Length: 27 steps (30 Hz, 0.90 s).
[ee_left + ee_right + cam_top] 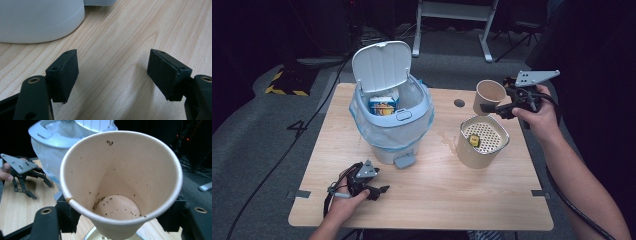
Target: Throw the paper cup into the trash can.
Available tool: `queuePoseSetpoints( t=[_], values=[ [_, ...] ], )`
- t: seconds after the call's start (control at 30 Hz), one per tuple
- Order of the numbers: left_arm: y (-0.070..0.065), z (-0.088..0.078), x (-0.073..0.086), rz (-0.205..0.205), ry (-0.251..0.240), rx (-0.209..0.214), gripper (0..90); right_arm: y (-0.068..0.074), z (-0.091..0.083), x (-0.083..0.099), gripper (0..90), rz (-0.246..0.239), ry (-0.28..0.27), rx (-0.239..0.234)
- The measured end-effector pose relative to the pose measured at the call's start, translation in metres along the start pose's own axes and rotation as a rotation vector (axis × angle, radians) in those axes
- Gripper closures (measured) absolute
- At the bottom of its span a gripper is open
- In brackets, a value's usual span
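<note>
Residue could be spilled onto the desk if the paper cup, clamped by the right hand-held gripper, tips; the left hand-held gripper is spread wide, empty.

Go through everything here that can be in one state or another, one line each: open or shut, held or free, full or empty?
Bin lid: flipped up, open.
Bin: lined with a bag, a carton inside.
Paper cup: clamped in the right tongs, tilted, drained apart from dark specks.
Strainer container: upright on the table, one small yellow-and-dark scrap on its perforated insert.
Left tongs: open, holding nothing, low over the table.
</note>
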<state>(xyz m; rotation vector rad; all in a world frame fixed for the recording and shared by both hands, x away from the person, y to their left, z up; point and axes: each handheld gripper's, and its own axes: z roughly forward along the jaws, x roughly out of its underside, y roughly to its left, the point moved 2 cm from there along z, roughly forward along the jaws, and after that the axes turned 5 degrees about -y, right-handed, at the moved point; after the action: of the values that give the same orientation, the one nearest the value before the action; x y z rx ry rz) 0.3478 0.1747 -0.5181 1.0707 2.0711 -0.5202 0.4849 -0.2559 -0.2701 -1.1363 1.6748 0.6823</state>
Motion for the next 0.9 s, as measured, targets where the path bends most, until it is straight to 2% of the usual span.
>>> queuePoseSetpoints(
  t=[0.1,0.3,0.47,0.67,0.9],
  values=[
    [0.000,0.000,0.000,0.003,0.000,0.002,25.5,0.004,0.011,-0.011,31.6,0.001,-0.027,-0.018],
    [0.000,0.000,0.000,0.004,0.000,0.001,25.7,0.010,0.036,-0.030,31.3,-0.019,-0.038,-0.042],
    [0.001,0.001,-0.001,0.009,0.001,0.005,25.5,0.016,0.053,-0.045,31.2,-0.010,-0.100,-0.073],
    [0.001,0.002,-0.002,0.007,0.002,0.005,25.4,0.027,0.080,-0.063,31.0,-0.005,-0.144,-0.099],
    [0.001,0.002,-0.002,0.005,-0.001,0.005,25.4,0.041,0.116,-0.083,30.7,-0.014,-0.149,-0.125]
  ],
)
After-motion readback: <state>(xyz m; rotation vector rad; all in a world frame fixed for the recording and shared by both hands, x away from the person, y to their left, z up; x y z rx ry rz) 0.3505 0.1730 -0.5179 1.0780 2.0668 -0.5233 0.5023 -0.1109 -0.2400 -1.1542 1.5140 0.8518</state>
